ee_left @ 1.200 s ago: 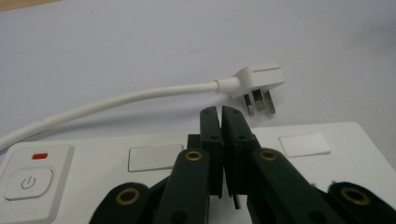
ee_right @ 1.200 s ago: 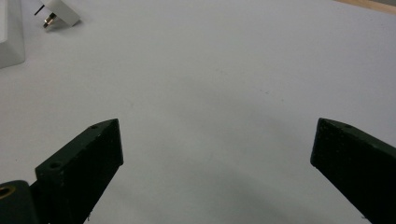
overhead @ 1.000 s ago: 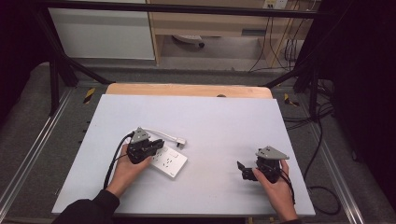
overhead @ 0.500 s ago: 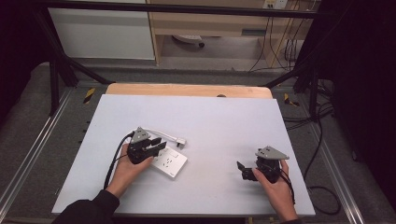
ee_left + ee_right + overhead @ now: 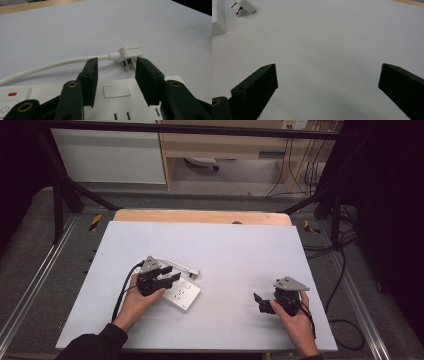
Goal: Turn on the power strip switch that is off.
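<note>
Nothing moved; left gripper (image 5: 116,75) open over power strip (image 5: 117,100), plug (image 5: 128,52) beyond.

The high view looks forward and down from above the person's side onto a white table (image 5: 235,250), far enough off to take in the whole top and the floor around it. The left gripper view sits low and close over a white power strip (image 5: 117,92), facing along its jaws to a white plug (image 5: 128,52) just beyond. The right gripper view skims close above bare tabletop, facing the same plug (image 5: 244,7) at a distance. All three views share that plug (image 5: 193,272).
</note>
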{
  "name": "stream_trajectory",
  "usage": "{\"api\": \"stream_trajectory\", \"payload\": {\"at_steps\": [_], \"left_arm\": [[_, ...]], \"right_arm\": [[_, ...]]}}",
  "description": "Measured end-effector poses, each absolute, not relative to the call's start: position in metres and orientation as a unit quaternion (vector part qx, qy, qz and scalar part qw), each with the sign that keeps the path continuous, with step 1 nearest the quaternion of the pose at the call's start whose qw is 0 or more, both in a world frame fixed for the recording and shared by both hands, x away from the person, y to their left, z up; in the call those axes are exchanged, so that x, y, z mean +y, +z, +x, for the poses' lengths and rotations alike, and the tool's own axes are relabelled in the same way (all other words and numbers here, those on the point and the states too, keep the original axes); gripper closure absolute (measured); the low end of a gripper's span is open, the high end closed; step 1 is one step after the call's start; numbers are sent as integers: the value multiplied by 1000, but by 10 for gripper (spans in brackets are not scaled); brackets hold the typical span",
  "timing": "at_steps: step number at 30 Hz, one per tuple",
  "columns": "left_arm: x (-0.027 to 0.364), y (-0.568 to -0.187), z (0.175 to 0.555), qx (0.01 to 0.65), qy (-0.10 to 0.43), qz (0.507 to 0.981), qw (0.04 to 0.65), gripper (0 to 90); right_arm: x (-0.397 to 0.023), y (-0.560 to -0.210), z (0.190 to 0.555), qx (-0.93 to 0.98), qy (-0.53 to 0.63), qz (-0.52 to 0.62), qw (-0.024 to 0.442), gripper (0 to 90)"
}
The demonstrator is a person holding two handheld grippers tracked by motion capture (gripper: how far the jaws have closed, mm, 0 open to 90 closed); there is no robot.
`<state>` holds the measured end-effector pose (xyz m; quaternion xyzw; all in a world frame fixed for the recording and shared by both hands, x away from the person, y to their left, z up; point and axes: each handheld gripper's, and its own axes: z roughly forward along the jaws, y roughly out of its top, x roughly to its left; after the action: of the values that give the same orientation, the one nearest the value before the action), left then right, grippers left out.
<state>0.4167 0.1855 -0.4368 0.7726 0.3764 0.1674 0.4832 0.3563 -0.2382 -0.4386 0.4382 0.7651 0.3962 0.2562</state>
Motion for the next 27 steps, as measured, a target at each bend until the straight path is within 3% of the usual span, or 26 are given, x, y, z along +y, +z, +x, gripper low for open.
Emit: {"api": "stream_trajectory", "payload": {"at_steps": [10, 19, 27], "left_arm": [[184, -435, 416, 377, 168, 766, 493, 396], [180, -432, 415, 386, 168, 761, 494, 98], [180, -430, 414, 381, 168, 761, 498, 75]], "right_arm": [[-238, -439, 357, 766, 396, 437, 256, 28], [-238, -439, 357, 766, 396, 437, 255, 28], [-237, -439, 356, 766, 396, 439, 253, 28]]}}
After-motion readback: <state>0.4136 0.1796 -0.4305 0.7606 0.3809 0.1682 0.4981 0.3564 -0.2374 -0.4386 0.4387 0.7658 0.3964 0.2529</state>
